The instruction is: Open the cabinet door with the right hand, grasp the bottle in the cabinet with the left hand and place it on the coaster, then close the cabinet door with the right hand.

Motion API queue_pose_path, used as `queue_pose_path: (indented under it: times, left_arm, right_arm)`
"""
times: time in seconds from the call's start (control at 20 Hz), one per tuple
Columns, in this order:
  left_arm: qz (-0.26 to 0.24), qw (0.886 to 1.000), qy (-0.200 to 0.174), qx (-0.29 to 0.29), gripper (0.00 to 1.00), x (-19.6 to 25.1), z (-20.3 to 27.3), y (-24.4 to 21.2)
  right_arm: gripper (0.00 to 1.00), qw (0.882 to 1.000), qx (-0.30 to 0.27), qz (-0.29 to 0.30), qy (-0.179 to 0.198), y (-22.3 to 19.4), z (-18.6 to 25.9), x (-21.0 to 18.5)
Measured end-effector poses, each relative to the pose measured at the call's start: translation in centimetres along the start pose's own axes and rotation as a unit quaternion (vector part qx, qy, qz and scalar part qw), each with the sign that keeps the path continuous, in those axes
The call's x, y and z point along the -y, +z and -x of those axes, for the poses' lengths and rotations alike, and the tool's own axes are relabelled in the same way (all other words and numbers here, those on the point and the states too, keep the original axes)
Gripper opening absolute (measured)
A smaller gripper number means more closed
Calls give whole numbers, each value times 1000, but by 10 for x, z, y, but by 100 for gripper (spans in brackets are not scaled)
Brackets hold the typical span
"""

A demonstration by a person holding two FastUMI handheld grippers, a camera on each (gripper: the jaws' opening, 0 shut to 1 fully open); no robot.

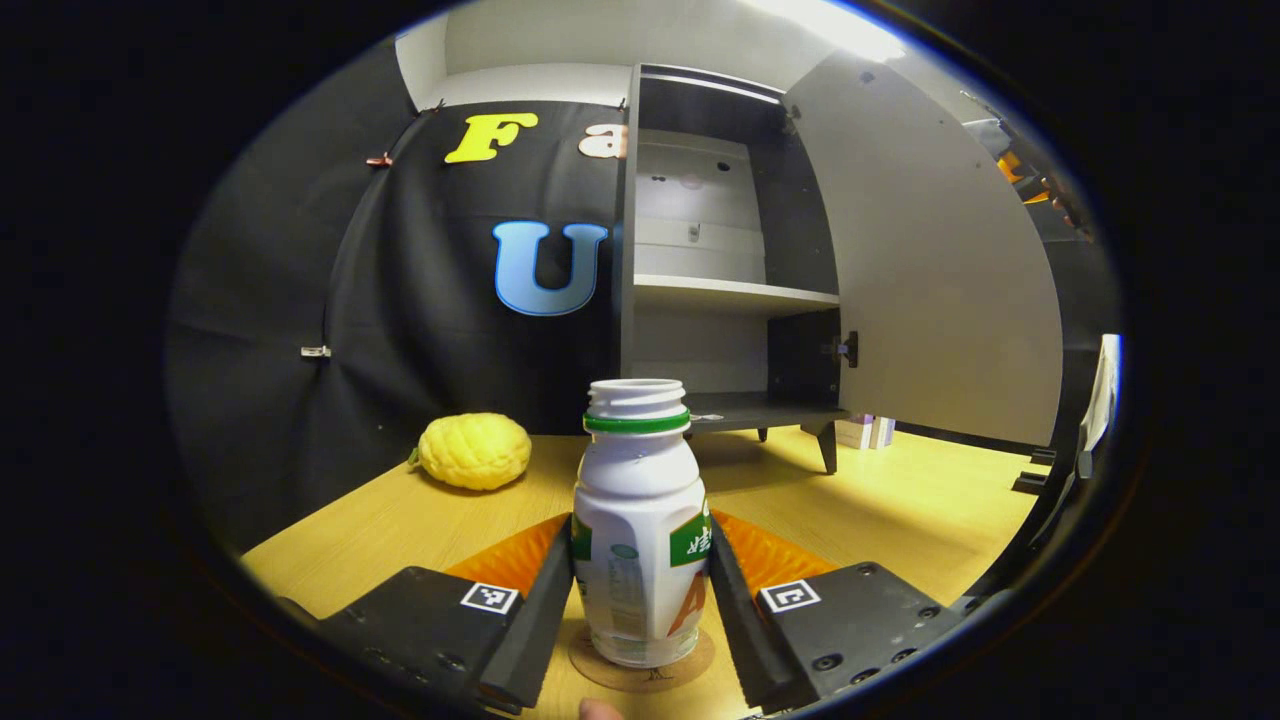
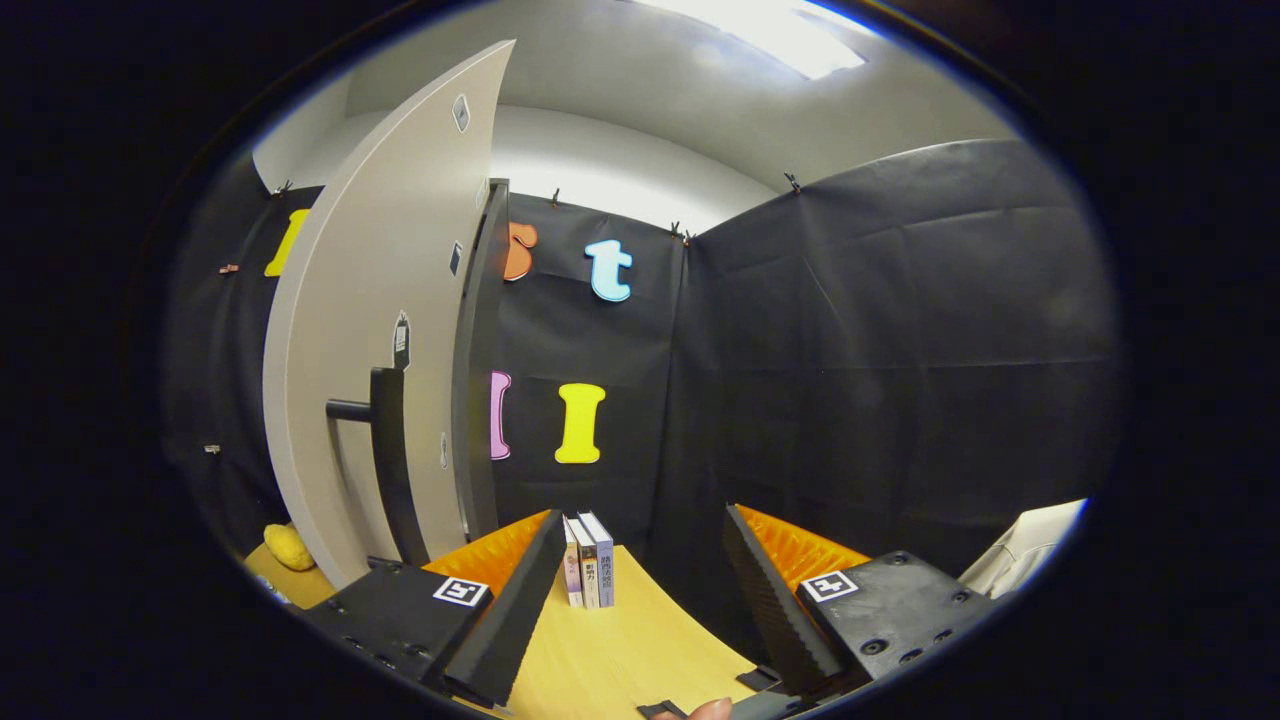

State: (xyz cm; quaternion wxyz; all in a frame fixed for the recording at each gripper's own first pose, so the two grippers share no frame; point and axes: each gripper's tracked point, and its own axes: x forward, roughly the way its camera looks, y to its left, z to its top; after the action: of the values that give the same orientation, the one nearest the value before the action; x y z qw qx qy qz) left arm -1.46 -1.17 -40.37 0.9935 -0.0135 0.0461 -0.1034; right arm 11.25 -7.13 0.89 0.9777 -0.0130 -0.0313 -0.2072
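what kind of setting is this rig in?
Likely a staged recording booth, not a real home: black cloth wall on the sides, a small cabinet with its door open on a wooden table, and props such as the bottle and books.

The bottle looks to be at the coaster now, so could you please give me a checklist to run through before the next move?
1. Bottle upright over the coaster: ok.
2. Bottle base resting fully on the coaster: cannot tell.
3. Left gripper ready to release: not ok, both fingers press on the bottle.
4. Right gripper free for the door: ok, open and empty.
5. Cabinet door closed: not ok, it stands wide open.
6. Door handle unobstructed: ok.
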Motion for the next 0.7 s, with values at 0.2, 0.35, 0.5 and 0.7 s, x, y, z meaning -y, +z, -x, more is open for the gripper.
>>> queue_pose_path:
  times: [0.2,0.35,0.5,0.7]
  left_arm:
    - [-11,1000,-14,-7,76,4,4,-1]
    - [-1,1000,-26,-12,87,8,6,4]
    - [-1,1000,-18,-11,94,6,9,28]
    - [4,1000,-10,-4,94,6,15,82]
  right_arm:
    - [97,1000,-8,2,6,-4,0,-2]
    - [97,1000,-6,-2,4,-3,0,-2]
    - [97,1000,-13,-19,14,-5,-1,-9]
    - [98,1000,-16,-11,18,-4,-3,-11]
